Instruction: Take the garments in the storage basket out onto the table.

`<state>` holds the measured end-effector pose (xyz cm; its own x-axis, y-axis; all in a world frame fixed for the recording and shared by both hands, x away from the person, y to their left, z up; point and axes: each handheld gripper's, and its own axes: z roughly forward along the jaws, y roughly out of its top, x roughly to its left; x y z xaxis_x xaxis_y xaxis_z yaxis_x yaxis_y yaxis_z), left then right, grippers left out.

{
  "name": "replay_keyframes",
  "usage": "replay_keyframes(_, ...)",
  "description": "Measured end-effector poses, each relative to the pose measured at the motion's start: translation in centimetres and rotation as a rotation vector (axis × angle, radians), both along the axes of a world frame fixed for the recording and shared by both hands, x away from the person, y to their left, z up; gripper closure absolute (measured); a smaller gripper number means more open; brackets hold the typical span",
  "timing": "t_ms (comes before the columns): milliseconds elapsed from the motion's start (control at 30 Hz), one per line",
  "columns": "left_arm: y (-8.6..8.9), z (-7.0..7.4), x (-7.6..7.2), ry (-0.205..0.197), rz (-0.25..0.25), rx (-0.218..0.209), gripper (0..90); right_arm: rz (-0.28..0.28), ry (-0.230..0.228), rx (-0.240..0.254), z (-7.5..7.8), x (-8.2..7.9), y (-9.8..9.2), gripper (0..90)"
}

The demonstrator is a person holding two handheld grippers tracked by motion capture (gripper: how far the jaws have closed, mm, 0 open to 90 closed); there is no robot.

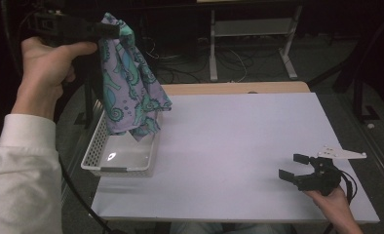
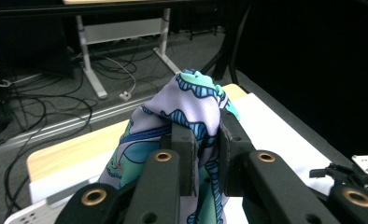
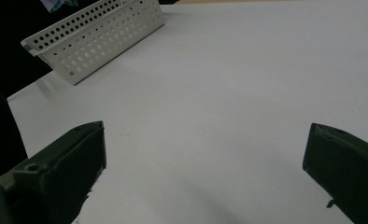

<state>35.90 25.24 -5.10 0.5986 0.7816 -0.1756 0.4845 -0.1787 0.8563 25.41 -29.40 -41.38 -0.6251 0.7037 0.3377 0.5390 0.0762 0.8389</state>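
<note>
A: Two grippers, near one first. Right gripper (image 1: 294, 167) sits low at the near right of the white table (image 1: 239, 146), jaws spread wide, nothing between them.

B: Its own view agrees: bare board between the jaws, perforated basket (image 3: 98, 35) farther off.

A: Next out, white basket (image 1: 119, 156) at the near left edge of the table. Looks empty inside, just a glare spot on its floor.

B: And the cloth?

A: Patterned cloth (image 1: 131, 83), lilac with teal swirls, hangs in the air over the basket's far end, its lower tip dipping to about rim level. Left gripper (image 1: 114, 30) is clamped on its top fold, held high.

B: Left gripper view confirms, both pads pinching a bunched ridge of the cloth (image 2: 191, 107).

A: Step, I'd say: lifting the cloth out of the basket. To do it well, lift until the tail clears the rim, then carry it across. Grip looks thin, so no jerking.

B: Right one free to catch a corner.
</note>
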Motion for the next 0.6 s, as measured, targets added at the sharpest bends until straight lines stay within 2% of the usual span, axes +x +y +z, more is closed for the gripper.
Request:
replay_keyframes(200, -2.8, 0.0, 0.7, 0.002, -0.052, 0.001, 78.9, -0.001, 0.002, 0.002, 0.0, 0.0, 0.0, 0.0)
replay_keyframes(267, -3.1, 0.0, 0.8, 0.002, -0.062, 0.004, 78.9, -0.002, 0.002, 0.004, 0.0, 0.0, -0.1, 0.0)
replay_keyframes(333, -4.8, -0.4, 1.1, 0.006, -0.101, 0.006, 79.0, -0.003, 0.003, 0.006, 0.0, -0.1, -0.1, 0.0)
replay_keyframes(600, -9.2, -1.9, 2.3, 0.033, -0.183, 0.012, 78.9, -0.004, -0.005, 0.009, 0.1, -0.2, -0.1, 0.0)
